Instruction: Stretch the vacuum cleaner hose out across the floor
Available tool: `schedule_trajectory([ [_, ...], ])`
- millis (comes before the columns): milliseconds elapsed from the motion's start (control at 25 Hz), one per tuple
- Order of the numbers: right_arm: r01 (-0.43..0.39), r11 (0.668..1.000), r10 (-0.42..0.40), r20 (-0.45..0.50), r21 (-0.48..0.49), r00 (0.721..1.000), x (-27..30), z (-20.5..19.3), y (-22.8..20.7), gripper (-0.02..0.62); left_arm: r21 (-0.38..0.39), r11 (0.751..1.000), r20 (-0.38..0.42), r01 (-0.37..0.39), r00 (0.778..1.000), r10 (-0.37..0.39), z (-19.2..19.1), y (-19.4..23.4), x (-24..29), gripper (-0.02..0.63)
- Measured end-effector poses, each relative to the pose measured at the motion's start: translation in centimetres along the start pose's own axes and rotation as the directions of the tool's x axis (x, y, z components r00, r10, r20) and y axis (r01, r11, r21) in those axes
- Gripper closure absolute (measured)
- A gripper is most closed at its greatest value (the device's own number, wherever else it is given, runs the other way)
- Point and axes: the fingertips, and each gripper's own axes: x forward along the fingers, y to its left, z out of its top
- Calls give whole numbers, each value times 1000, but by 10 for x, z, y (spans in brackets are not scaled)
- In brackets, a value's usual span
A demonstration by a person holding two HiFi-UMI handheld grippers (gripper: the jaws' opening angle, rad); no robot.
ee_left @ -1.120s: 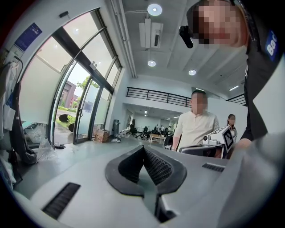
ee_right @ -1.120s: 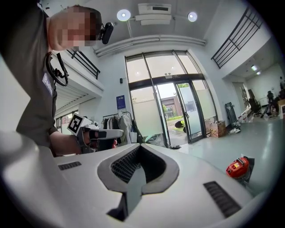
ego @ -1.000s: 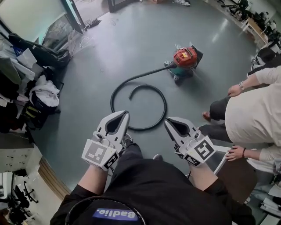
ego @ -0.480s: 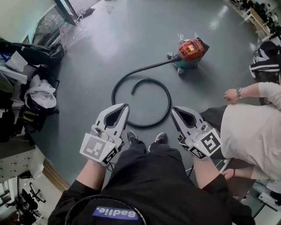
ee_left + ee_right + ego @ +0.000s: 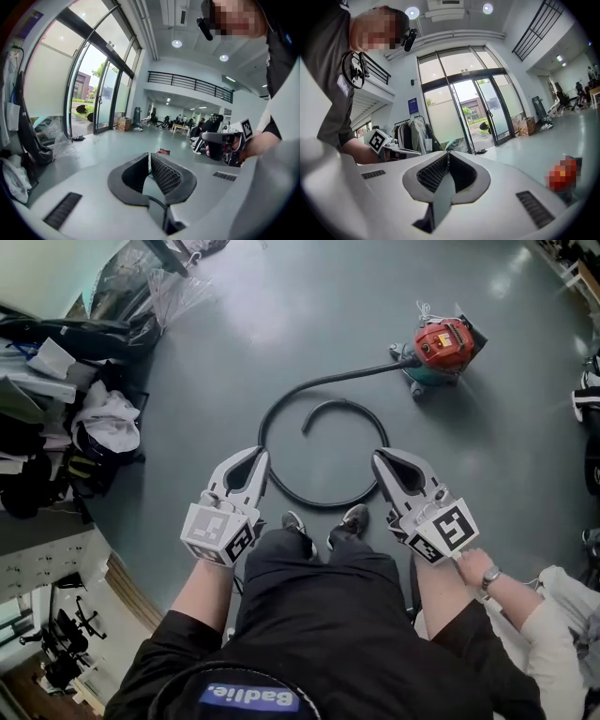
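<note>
Both grippers are held out in front of the person's waist, level with each other and well apart, above a grey-green floor. The left gripper has its jaws pressed together with nothing between them – its own view confirms this. The right gripper is likewise closed and empty. The black vacuum cleaner hose lies on the floor just ahead of the person's shoes, coiled in a near-full loop with its free end curled inside. Its other end runs to the red-topped vacuum cleaner, further off at upper right. Neither gripper touches the hose. Clothes and bags are heaped along the left edge – a second person's hand shows at lower right.
</note>
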Motion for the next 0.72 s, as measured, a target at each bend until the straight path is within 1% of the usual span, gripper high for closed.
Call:
schedule_trajectory([
  [80,-3,1000,3,-18,-3,1000,12,-4,-3,592,-11,999,-39,-35,999,35,-17,24,6,597],
  [200,15,1000,-15,-51,-2,999,33,-9,-6,592,-36,998,-97,-60,994,56,-43,60,13,596],
  [280,40,999,-40,-62,0,997,52,-20,-5,592,-41,997,-137,-66,989,60,-69,89,18,585],
  [360,68,998,-67,-67,0,995,74,-34,-3,592,-46,997,-188,-68,980,58,-104,121,25,559],
  [440,98,995,-97,-70,0,993,96,-45,0,592,-50,997,-251,-63,967,49,-140,151,34,532],
  [560,130,991,-130,-84,-4,988,125,-63,5,592,-47,997,-343,-56,939,37,-191,190,42,498],
  [640,135,991,-136,-97,-12,986,144,-78,5,592,-53,997,-387,-64,921,38,-222,215,50,488],
  [720,124,992,-125,-104,-22,987,161,-96,1,592,-53,996,-414,-78,909,49,-249,236,63,485],
])
